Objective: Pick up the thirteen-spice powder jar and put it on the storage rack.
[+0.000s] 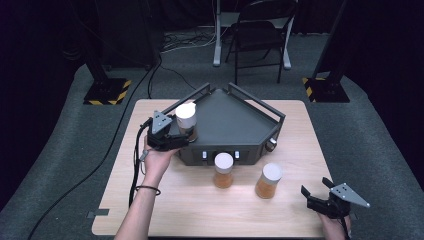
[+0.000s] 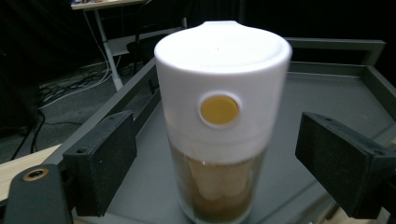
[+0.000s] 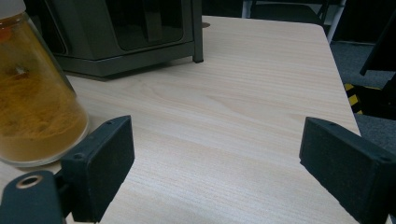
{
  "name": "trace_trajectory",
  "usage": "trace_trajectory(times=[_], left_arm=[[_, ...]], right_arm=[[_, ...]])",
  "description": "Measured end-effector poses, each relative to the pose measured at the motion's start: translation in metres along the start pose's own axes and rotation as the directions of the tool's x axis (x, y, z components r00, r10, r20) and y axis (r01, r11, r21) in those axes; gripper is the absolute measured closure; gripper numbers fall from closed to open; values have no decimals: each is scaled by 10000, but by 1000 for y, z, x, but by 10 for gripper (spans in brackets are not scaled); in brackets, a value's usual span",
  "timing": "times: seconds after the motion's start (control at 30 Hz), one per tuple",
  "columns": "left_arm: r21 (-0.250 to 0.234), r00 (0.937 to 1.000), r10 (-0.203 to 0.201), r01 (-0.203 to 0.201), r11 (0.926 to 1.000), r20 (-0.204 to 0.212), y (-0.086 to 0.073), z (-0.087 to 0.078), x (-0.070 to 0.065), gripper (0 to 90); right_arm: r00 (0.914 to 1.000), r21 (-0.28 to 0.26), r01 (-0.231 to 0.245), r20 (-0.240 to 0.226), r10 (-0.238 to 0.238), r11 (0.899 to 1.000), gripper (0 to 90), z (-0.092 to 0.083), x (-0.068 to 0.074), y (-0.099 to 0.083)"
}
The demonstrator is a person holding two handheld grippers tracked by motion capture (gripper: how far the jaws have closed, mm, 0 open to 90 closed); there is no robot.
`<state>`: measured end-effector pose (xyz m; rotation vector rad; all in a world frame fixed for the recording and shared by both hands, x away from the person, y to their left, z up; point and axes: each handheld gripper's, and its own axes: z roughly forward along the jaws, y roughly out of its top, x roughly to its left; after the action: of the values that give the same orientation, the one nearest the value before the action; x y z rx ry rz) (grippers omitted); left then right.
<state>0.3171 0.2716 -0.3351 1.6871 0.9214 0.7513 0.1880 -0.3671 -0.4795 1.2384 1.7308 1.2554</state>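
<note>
Light wooden table (image 1: pixel 295 120), pale grain, rectangular, on grey carpet. Directly on it: a dark grey angular metal tray-stand with raised rails (image 1: pixel 240 125), set toward the far edge. Two clear jars of amber contents with white lids, one just before the stand (image 1: pixel 223 170), one to its right (image 1: pixel 269 181), apart.

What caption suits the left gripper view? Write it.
Open left gripper straddling a white-capped jar standing on the grey tray.

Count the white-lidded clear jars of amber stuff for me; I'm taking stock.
3: one jar on the dark grey tray between the left gripper's jaws; two on the wooden table: middle, right.
</note>
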Motion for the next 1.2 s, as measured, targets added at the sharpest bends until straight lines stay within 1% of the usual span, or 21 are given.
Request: trace_trajectory(times=[0.33, 0.37, 0.53, 0.73, 0.8, 1.0, 1.13, 1.2], left_arm=[[-257, 9994, -110, 118, 9996, 322, -31, -31, 10, 104], [-270, 9994, -85, 94, 9996, 347, -35, -33, 10, 102], [-200, 9995, 305, -303, 9993, 96, -47, -45, 4, 94], [-155, 9991, 388, -386, 9991, 140, -63, -56, 2, 91], [-81, 9986, 520, -519, 9986, 127, -70, -61, 1, 87], [23, 9986, 492, -492, 9988, 217, -91, -74, 1, 87], [64, 9991, 312, -314, 9995, 271, -105, -80, 0, 88], [87, 9994, 262, -265, 9996, 231, -111, -83, 0, 87]], right_arm=[[10000, 11, 15, 0, -15, 10000, 91, 0, 0, 0], [10000, 19, 22, 2, -22, 10000, 91, 0, 0, 0], [10000, 13, 26, 4, -26, 10000, 91, 0, 0, 0], [10000, 16, 22, 4, -22, 10000, 91, 0, 0, 0], [10000, -20, 25, 9, -25, 10000, 91, 0, 0, 0], [10000, -7, 81, 33, -81, 10000, 91, 0, 1, 0], [10000, -15, 78, 46, -78, 10000, 91, 0, 1, 0], [10000, -17, 86, 50, -86, 10000, 91, 0, 1, 0]])
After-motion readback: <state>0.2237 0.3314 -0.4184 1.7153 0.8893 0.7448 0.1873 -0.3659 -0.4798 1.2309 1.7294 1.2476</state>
